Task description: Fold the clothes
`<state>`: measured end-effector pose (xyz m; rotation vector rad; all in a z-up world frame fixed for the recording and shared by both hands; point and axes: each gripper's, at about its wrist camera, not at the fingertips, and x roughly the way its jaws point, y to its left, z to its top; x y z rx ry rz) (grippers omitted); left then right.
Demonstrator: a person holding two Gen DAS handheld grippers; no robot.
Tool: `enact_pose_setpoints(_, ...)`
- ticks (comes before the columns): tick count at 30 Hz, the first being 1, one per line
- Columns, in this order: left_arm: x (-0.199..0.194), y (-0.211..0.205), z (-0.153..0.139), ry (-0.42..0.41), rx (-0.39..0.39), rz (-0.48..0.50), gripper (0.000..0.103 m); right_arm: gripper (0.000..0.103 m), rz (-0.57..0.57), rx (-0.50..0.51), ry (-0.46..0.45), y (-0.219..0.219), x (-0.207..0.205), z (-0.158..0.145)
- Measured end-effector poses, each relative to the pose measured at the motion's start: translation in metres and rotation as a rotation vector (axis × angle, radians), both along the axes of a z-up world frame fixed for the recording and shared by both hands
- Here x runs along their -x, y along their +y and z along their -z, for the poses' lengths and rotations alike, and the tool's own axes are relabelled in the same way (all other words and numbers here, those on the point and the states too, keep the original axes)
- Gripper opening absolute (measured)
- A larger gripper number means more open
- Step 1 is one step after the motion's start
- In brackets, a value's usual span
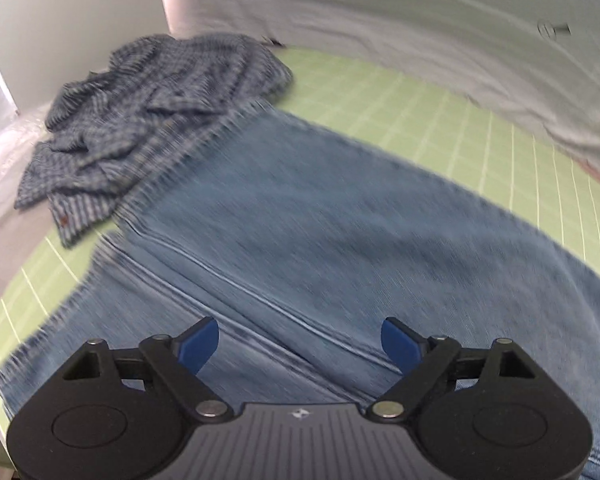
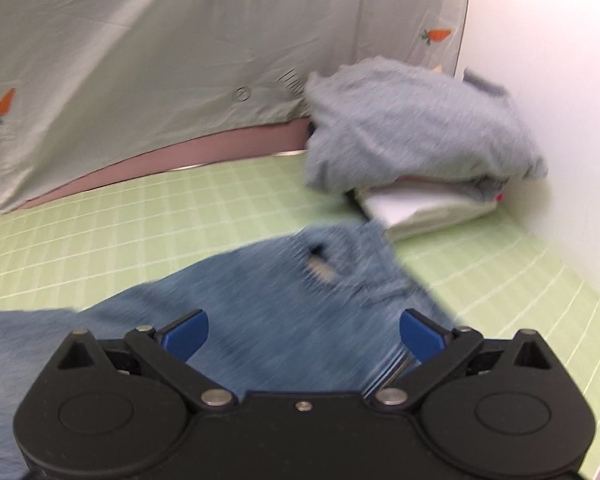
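Light blue jeans (image 1: 320, 216) lie spread across the green gridded mat (image 1: 440, 120). My left gripper (image 1: 300, 346) hangs above the legs with its blue pads (image 1: 198, 344) wide apart and nothing between them. In the right wrist view the waistband end of the jeans (image 2: 300, 292), with its tan label, lies on the mat (image 2: 140, 216). My right gripper (image 2: 304, 336) stands open over that end, blue pads (image 2: 420, 336) apart and clear of the denim. Both views are blurred by motion.
A crumpled blue checked shirt (image 1: 148, 120) lies at the far left end of the mat. A grey garment (image 2: 416, 132) sits on a white folded stack (image 2: 424, 208) at the far right by the wall. A pale curtain with carrot prints (image 2: 140, 80) hangs behind.
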<state>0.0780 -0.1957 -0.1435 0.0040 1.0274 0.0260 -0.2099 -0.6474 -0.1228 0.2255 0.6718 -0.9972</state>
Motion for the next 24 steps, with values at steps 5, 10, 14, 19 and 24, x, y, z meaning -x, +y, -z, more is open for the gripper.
enact_pose_setpoints(5,-0.01,-0.024,0.015,0.034,-0.028,-0.012,0.09,0.103,0.02,0.05,0.085,-0.061,-0.012,0.01)
enact_pose_setpoints(10,-0.025,-0.042,0.024,0.051,-0.054,-0.06,0.1,0.103,-0.037,0.019,0.187,-0.106,-0.041,0.036)
enact_pose_setpoints(14,-0.039,-0.05,0.027,0.056,-0.045,-0.098,0.103,0.102,-0.087,0.05,0.276,-0.115,-0.062,0.057)
enact_pose_setpoints(19,-0.048,-0.054,0.031,0.042,-0.035,-0.029,0.103,0.097,0.103,0.081,0.006,-0.145,-0.045,0.019)
enact_pose_setpoints(24,-0.053,-0.059,0.037,0.02,0.005,-0.049,0.103,0.103,0.176,0.03,-0.047,-0.162,-0.042,0.014)
